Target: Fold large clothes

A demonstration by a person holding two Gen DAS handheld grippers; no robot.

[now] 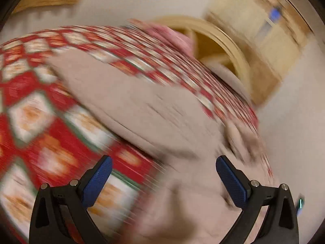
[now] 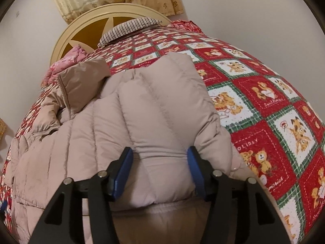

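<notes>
While puffer jacket (image 2: pixel 142 105) lies mid-quilt (image 2: pixel 274 105), sleeve folded across at 10 o'clock, fold only partly done; right gripper (image 2: pixel 160 170) straddles hem, grip uncertain; left gripper (image 1: pixel 163 180) released, empty

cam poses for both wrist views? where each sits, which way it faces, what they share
Left wrist: sits behind the left gripper, aimed down across the bed; motion-blurred beige puffer jacket on the red patchwork quilt; only its own wide-apart fingers show.
Right wrist: sits behind the right gripper, aimed down toward the headboard; the jacket bulges between its fingers; no hand visible.
Shared: jacket, quilt, headboard, pink bedding.
</notes>
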